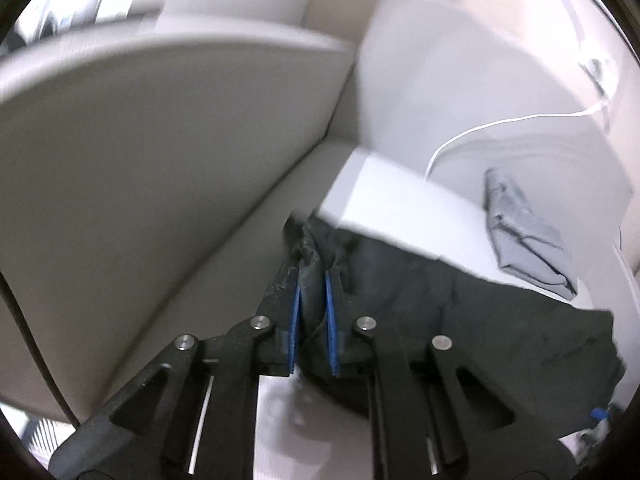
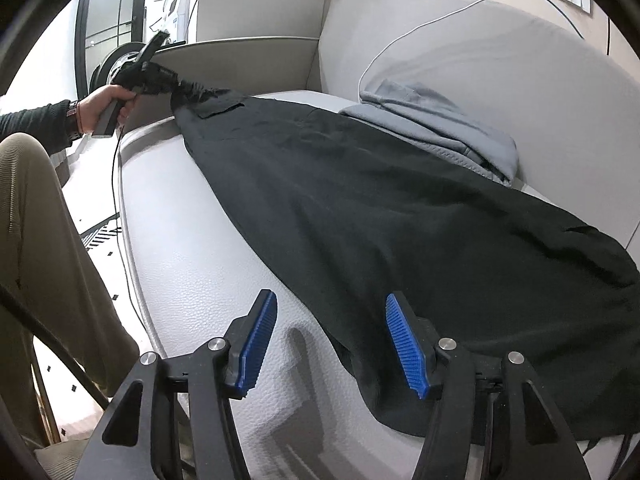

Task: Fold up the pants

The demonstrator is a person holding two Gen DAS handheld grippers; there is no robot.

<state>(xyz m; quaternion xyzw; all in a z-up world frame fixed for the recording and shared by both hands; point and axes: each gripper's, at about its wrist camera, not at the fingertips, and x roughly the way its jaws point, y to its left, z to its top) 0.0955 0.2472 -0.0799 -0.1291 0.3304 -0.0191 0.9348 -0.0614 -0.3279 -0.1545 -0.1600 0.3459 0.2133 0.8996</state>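
The black pants (image 2: 360,208) lie stretched along a grey sofa seat (image 2: 180,264). My left gripper (image 1: 312,276) is shut on one end of the pants (image 1: 460,304) and lifts it off the seat; it also shows in the right wrist view (image 2: 176,80), held in a hand at the far left. My right gripper (image 2: 330,308) is open, its blue pads (image 2: 404,344) on either side of the near edge of the pants, just above the seat.
A folded grey garment (image 2: 436,128) lies on the seat behind the pants, also seen in the left wrist view (image 1: 524,232). Sofa back cushions (image 2: 500,72) and armrest (image 1: 160,140) bound the seat. A white cable (image 2: 420,24) runs over the cushion. The person's leg (image 2: 48,240) is at left.
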